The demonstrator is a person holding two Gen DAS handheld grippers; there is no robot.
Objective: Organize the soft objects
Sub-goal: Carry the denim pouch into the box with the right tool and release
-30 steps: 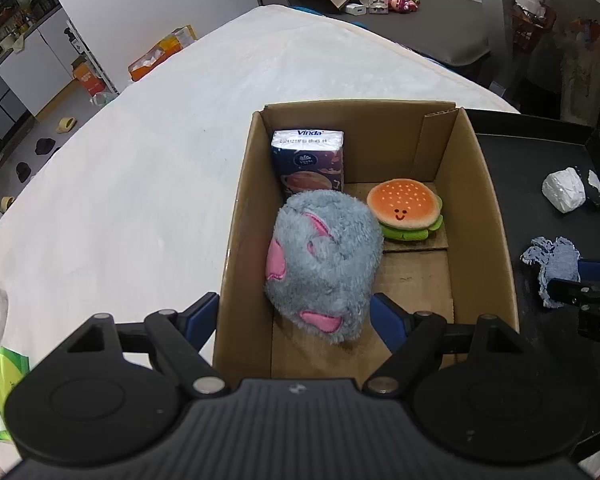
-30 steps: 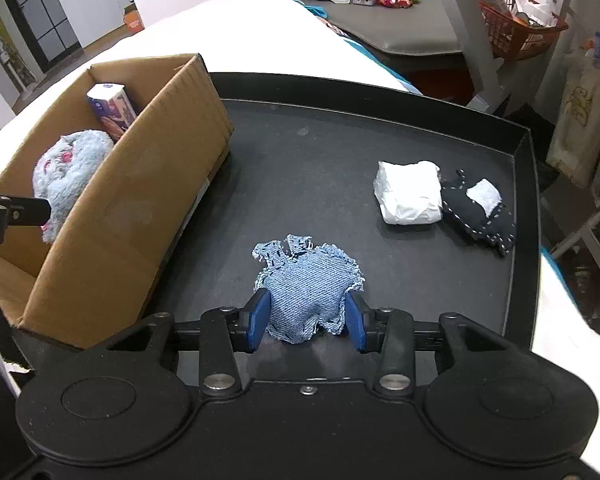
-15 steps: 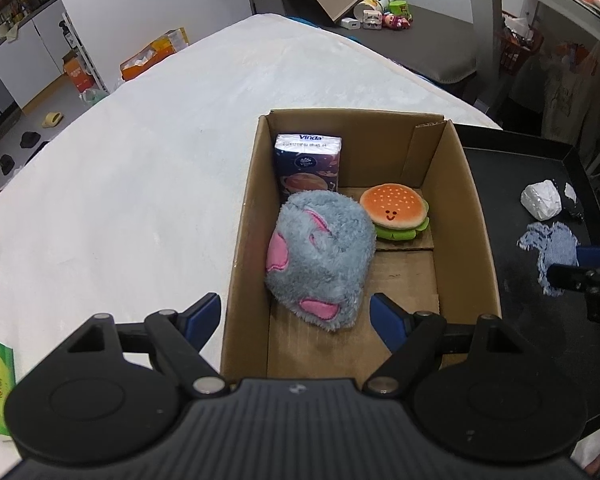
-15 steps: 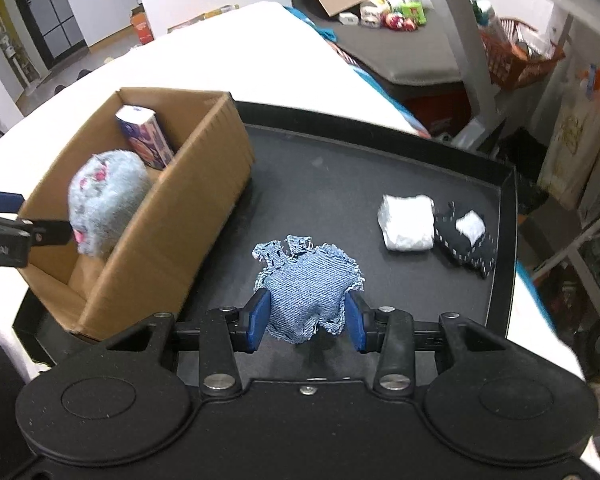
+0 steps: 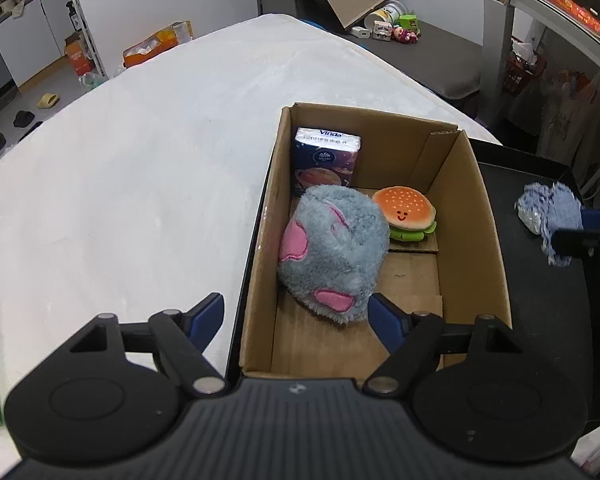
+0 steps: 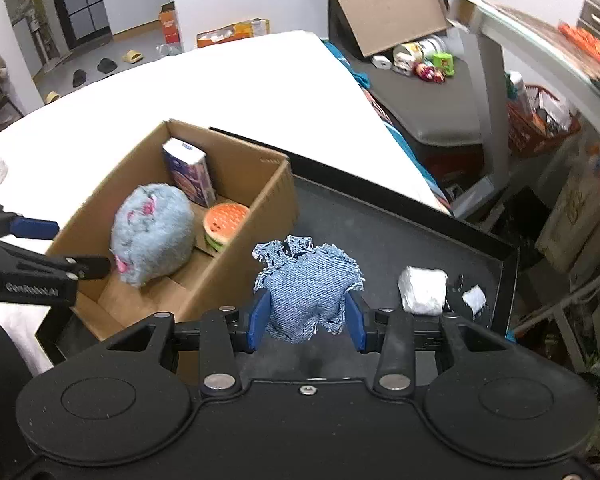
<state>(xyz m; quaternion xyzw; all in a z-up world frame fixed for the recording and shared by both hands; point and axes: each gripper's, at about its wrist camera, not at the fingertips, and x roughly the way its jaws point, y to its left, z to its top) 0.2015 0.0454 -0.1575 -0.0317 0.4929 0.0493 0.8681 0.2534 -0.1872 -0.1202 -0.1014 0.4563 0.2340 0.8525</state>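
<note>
The right hand-held gripper (image 6: pixel 306 320) is clamped on the frayed denim pouch (image 6: pixel 306 284), held above the black tray (image 6: pixel 380 236) beside the cardboard box (image 6: pixel 256 216), its ragged end pointing away. The left hand-held gripper (image 5: pixel 296 316) has just narrowed slightly, jaws apart and empty.

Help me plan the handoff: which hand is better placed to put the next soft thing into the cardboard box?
Right. Its gripper already grips the denim pouch beside the cardboard box. The left gripper hangs open and empty over the grey plush.
</note>
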